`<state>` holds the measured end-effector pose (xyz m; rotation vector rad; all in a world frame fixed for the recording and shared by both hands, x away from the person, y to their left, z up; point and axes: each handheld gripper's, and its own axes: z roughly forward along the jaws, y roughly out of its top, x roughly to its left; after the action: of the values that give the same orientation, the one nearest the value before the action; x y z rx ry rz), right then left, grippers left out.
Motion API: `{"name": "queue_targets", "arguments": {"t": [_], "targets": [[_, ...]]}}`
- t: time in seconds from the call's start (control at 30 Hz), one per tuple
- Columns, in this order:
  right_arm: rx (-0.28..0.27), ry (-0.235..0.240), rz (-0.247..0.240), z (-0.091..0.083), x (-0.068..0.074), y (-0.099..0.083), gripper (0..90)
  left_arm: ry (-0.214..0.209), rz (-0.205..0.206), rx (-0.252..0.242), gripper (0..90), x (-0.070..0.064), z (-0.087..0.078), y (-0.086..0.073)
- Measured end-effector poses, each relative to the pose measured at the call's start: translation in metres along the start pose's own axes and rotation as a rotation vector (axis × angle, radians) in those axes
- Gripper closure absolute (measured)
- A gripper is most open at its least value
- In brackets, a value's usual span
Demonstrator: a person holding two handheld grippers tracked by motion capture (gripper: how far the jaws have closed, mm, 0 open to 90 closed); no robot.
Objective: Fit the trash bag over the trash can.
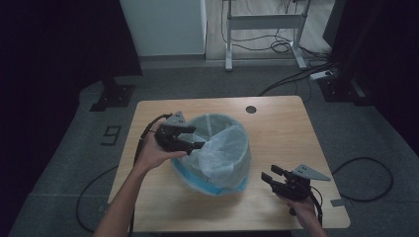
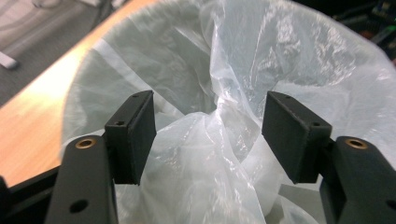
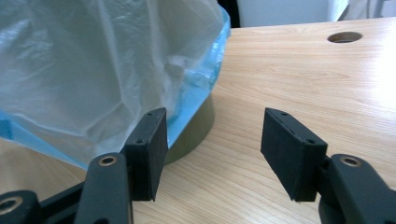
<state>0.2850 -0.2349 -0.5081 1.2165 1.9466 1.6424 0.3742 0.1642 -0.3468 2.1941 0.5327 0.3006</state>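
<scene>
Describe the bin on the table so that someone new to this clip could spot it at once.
Start at the wooden table: near its middle stands a round bin lined with a translucent plastic bag, whose blue-edged rim folds down outside. The left claw hangs open over the bunched plastic; the right claw is open beside it. It is the one container there.

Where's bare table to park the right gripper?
Bare wood runs right of the bin, from the cable hole to the near edge, around the right gripper. The bin's left side is crowded: the left gripper works the bag there.
</scene>
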Motion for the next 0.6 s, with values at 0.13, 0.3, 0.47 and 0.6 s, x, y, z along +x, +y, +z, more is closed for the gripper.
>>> {"name": "queue_targets", "arguments": {"t": [0.13, 0.3, 0.47, 0.6], "targets": [[0.01, -0.029, -0.025, -0.001, -0.002, 0.0, 39.3, -0.003, -0.023, -0.087, 34.6, -0.004, -0.013, -0.011], [0.015, -0.055, -0.036, -0.003, -0.004, -0.002, 38.6, 0.034, -0.031, -0.124, 34.2, -0.016, -0.03, -0.032], [0.018, -0.079, -0.04, -0.007, -0.008, -0.003, 38.2, 0.065, -0.059, -0.166, 34.2, -0.026, -0.044, -0.06], [0.019, -0.097, -0.034, -0.011, -0.011, -0.005, 38.2, 0.089, -0.092, -0.171, 34.0, -0.033, -0.055, -0.083]]}}
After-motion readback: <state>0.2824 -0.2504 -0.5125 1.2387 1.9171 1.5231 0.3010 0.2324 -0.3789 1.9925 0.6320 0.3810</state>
